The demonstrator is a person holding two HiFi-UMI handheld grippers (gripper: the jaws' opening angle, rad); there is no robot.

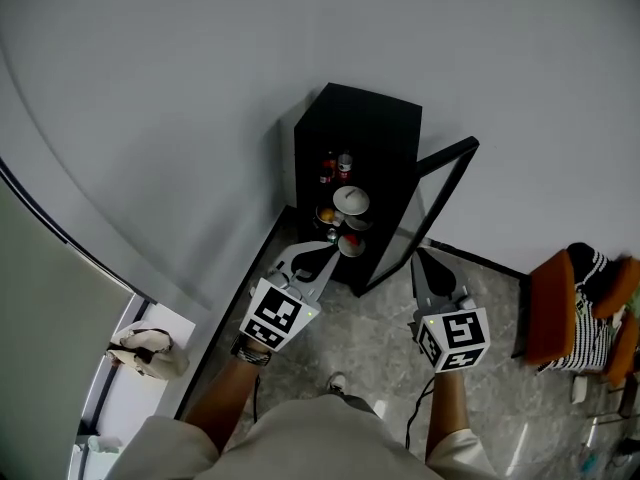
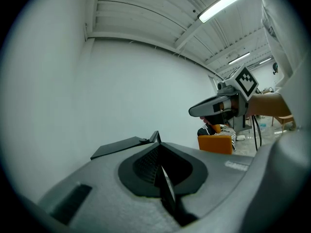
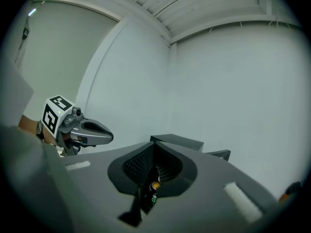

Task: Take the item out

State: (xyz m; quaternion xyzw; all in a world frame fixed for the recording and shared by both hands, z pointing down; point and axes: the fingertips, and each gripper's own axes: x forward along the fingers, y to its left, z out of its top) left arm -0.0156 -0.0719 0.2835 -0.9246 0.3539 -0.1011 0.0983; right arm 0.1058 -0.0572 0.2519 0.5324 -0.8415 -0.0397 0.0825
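While you stand facing the tall black cabinet set against the white wall, its glass door hangs open toward your right. On the shelves you can see two small bottles at the back, a white round dish below them, a bowl holding something orange, and a lower dish with something red.

Your left gripper has its jaws pressed fully together and holds nothing. Its tip hovers just beside the lower dish, at the cabinet's open front.

Your right gripper sits near the bottom edge of the door, apart from the shelves. Its jaws stand nearly together, leaving only a narrow slit. Nothing is gripped, and the shelf items show through that slit in the right gripper view.
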